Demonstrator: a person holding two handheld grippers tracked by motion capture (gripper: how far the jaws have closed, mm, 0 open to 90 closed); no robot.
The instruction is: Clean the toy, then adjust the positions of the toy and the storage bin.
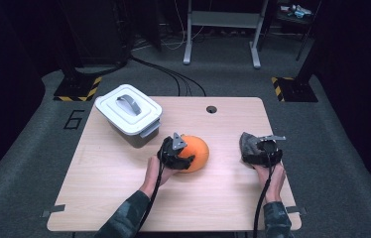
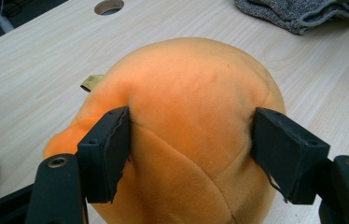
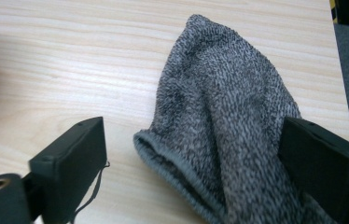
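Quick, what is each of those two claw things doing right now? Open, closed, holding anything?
Left gripper: shut on the orange plush toy, jaws pressing its sides.
Right gripper: open, jaws either side of the grey knit cloth, not squeezing it.

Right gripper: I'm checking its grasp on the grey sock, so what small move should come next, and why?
Probably close the right gripper. Its jaws stand wide apart, the grey sock lies flat between them, near one jaw, with bare table beside the other. The left gripper already squeezes the orange plush.
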